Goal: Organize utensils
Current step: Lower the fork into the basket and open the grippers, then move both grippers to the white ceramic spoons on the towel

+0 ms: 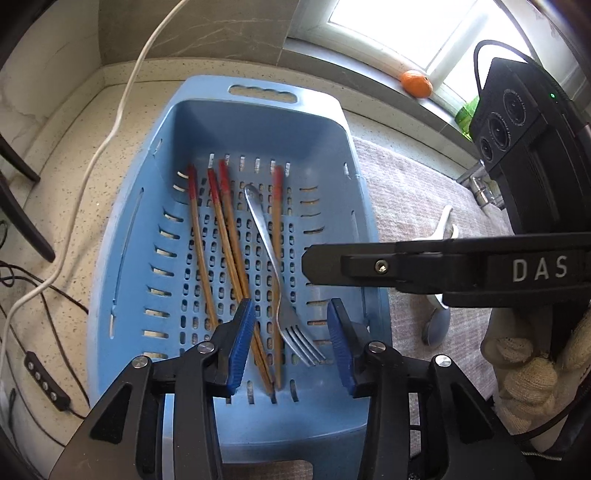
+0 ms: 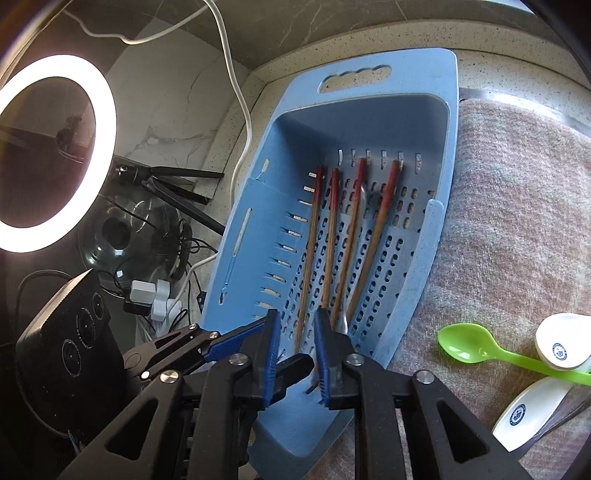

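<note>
Both grippers are hanging released and empty over the blue basket's [image 1: 110, 236] near end, where the fork [image 1: 284, 295] is lying across the chopsticks [image 1: 229, 251]. The left gripper [image 1: 291, 343] and right gripper [image 2: 295, 354] are crowding together (a collision risk).

Orange [image 1: 416, 83] sitting on windowsill; ring light [image 2: 55, 151] glowing; white cable [image 1: 110, 140] trailing across counter [image 1: 74, 155].

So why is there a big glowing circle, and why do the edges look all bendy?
Right wrist view: the circle is a ring light, glaring white. Both views: the fisheye lens bends the blue basket. Left wrist view: the window is washed out.
</note>
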The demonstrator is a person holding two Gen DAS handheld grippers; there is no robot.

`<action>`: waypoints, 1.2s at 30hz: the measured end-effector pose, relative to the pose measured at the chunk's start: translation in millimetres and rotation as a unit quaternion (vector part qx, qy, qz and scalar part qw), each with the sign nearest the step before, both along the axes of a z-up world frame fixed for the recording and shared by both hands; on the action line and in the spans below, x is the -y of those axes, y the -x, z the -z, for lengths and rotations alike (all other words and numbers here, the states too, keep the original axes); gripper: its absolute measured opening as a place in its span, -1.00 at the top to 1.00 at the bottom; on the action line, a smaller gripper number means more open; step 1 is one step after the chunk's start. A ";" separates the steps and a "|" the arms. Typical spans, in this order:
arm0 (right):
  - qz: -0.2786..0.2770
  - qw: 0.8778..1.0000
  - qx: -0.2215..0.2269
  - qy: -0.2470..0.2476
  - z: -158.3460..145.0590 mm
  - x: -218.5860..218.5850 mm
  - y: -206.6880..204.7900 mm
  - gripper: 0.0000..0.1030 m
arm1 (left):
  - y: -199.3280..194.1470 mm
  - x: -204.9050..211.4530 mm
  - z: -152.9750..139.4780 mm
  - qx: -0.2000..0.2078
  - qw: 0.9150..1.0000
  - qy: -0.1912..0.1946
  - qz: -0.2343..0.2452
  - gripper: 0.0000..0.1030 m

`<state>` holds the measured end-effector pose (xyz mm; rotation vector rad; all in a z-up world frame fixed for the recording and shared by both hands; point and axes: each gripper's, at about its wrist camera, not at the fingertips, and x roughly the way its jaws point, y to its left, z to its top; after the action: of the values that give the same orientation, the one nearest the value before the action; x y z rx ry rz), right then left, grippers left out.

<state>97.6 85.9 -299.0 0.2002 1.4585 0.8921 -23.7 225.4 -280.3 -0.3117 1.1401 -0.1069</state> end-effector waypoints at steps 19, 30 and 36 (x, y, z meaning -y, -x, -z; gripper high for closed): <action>0.068 0.997 0.010 -0.037 -30.8 86.3 -11.3 0.34 | 5.9 22.3 -19.3 0.026 1.000 -0.003 0.003 0.25; 0.168 0.985 0.012 -0.024 -35.6 199.5 -23.8 0.34 | -2.9 77.5 -34.8 0.045 0.998 0.001 0.050 0.24; 0.205 0.978 -0.019 -0.019 -17.4 239.8 -24.8 0.34 | -7.4 110.7 -29.0 0.035 0.996 0.003 0.081 0.25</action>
<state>122.3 -153.9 -281.7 0.5285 1.3693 0.5803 -16.3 114.7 -251.3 -0.2177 1.0950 -0.2622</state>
